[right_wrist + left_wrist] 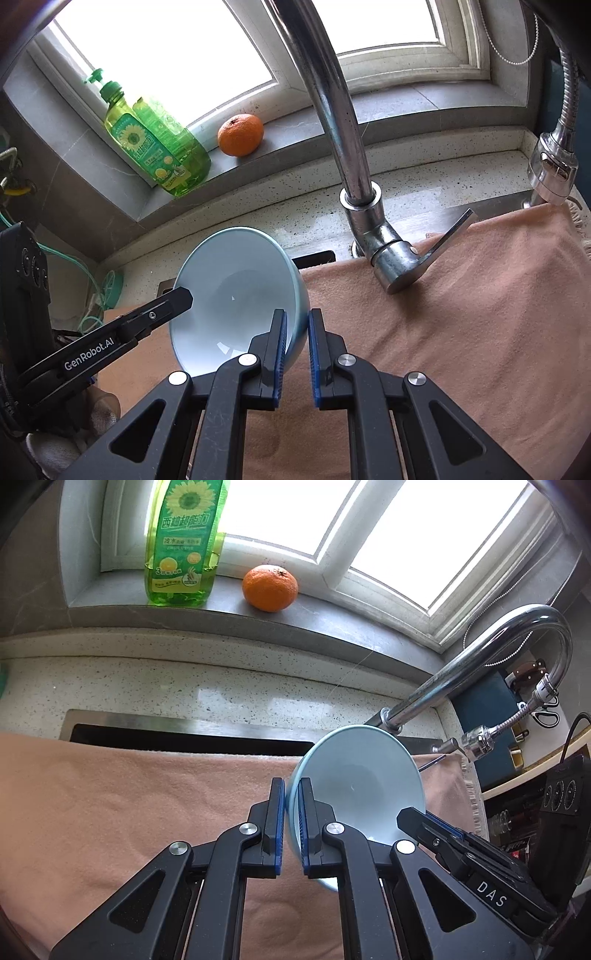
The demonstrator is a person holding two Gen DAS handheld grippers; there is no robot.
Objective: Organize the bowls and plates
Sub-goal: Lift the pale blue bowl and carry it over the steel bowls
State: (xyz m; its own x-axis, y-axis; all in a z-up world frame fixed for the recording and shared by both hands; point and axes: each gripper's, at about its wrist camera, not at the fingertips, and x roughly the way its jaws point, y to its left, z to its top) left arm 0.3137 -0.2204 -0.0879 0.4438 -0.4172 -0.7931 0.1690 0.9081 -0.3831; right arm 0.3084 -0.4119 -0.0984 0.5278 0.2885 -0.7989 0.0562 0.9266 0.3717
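Bowl (364,775) tilted, rim clamped between both grippers' fingers (277,812), above towel (129,794)

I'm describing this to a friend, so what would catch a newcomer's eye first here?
A pale blue bowl held tilted over a peach towel, its rim pinched on opposite sides by the left gripper and right gripper. Behind it, an orange and green dish soap bottle sit on the windowsill.
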